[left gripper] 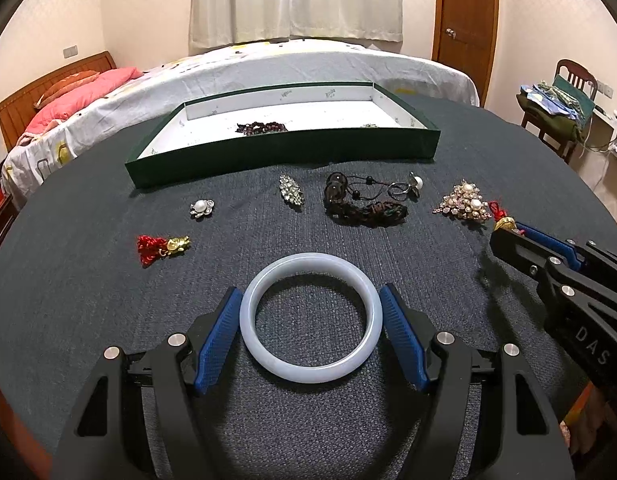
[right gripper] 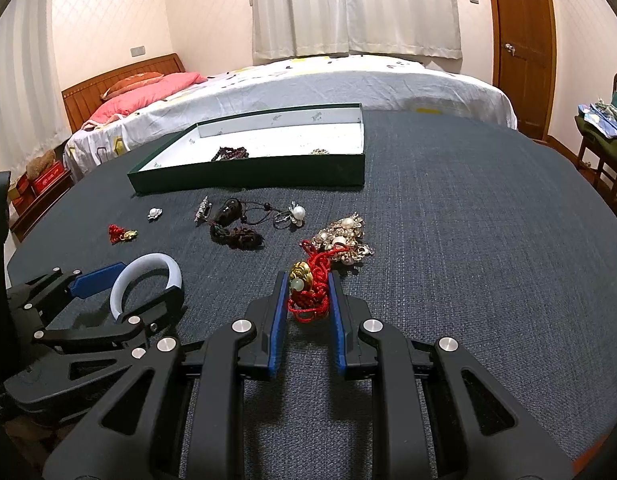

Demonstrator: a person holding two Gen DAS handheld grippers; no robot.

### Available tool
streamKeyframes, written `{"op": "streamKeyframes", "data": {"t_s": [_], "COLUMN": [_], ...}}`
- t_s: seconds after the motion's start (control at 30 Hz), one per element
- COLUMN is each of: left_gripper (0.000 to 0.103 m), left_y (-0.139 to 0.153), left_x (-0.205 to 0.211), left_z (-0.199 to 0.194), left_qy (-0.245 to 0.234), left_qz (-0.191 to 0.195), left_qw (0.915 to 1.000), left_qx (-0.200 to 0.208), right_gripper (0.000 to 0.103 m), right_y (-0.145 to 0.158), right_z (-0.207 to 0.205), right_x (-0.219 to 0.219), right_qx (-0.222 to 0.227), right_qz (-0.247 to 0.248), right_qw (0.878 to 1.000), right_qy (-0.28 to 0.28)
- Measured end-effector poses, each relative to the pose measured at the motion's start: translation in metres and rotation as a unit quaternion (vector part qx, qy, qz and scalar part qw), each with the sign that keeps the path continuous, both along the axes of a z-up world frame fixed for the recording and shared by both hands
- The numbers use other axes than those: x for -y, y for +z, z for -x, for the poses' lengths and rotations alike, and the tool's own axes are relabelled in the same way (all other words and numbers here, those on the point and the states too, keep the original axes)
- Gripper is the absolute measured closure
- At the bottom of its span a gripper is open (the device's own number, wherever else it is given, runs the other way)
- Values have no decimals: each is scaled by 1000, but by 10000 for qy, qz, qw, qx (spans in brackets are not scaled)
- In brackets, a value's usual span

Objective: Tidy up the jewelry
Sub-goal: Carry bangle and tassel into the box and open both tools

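A pale blue-white bangle (left gripper: 310, 317) lies flat on the dark cloth table. My left gripper (left gripper: 310, 296) has its blue pads against both sides of the bangle; it also shows in the right wrist view (right gripper: 148, 280). My right gripper (right gripper: 308, 276) is shut on a red-cord gold charm (right gripper: 306, 290), seen at the far right in the left wrist view (left gripper: 504, 222). A green tray (left gripper: 284, 148) with white lining stands behind and holds dark red beads (left gripper: 261, 127).
On the table lie a second red-cord gold charm (left gripper: 162, 244), a small pearl brooch (left gripper: 201, 208), a crystal brooch (left gripper: 291, 194), a dark bead cord bundle (left gripper: 364, 208), a pearl ring (left gripper: 414, 184) and a large pearl brooch (left gripper: 464, 202). A bed stands beyond.
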State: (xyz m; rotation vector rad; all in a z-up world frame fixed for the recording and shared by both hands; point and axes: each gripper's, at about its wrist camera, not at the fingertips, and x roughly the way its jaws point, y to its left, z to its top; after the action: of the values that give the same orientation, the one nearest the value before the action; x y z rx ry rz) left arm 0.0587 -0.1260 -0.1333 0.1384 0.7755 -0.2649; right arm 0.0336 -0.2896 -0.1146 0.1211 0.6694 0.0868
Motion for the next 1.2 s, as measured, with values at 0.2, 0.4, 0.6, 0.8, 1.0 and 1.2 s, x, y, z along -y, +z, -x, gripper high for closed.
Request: {"op": "streamKeyframes", "data": {"t_s": [0.2,0.4,0.6,0.8,1.0,1.2], "left_gripper": [35,35,35,35,35,35], "left_y": [6,26,58,76,87,95], "left_x": [0,-4,-16,-29,-41,-51], "left_z": [2,4,-9,-43,-88,-145], "left_qy": [-39,-84,1,83,135,203], "left_qz": [-34,-60,142,267,287,311], "left_qw": [9999,9991,9974,9961,9945,9927], "left_qx": [96,420,702,838,997,1151], "right_gripper": [83,83,83,83,83,83], "right_y": [3,17,43,66,92,109], "right_z": [-1,-1,-10,-39,-82,-132], "right_x": [-2,-2,1,-3,-15,-32], "right_qx": [49,184,410,612,832,1049], "right_qz": [26,27,-15,-36,-79,-46], "right_qw": [10000,9998,9992,9981,9963,9940], "right_qy": [3,-3,-29,55,183,303]}}
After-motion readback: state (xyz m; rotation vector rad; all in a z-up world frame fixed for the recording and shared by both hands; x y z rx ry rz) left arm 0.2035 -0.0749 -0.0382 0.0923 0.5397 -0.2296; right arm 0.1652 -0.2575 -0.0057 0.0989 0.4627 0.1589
